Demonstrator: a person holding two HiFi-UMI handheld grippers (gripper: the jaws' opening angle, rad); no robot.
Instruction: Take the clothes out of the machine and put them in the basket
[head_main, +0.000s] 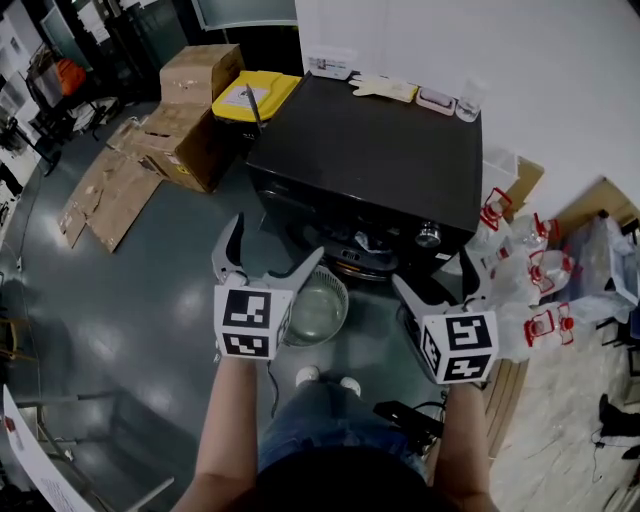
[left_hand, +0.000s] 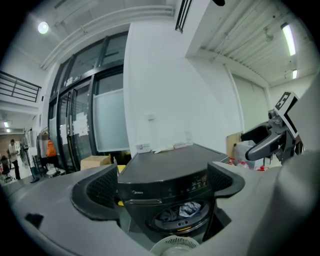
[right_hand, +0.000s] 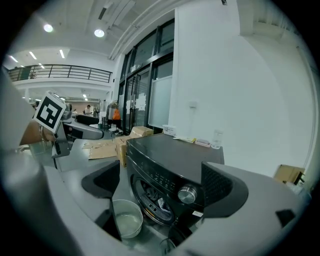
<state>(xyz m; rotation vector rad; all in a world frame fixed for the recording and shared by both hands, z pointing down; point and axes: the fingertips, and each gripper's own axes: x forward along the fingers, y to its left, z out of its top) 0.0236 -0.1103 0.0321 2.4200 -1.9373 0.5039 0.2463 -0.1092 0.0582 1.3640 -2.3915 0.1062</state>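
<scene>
Fingers (head_main: 229, 246) of left gripper (head_main: 278, 236) and right gripper (head_main: 430, 268) apart, empty; basket (head_main: 336, 286) before machine (head_main: 370, 150), cardboard boxes (head_main: 190, 110) beside.

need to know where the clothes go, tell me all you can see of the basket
The basket is a round, pale bowl shape, plastic by its look, with a slotted rim. It stands upright, open side up, on the grey floor just before the machine's door. No clothes show in it, and only the floor seems to touch it.
</scene>
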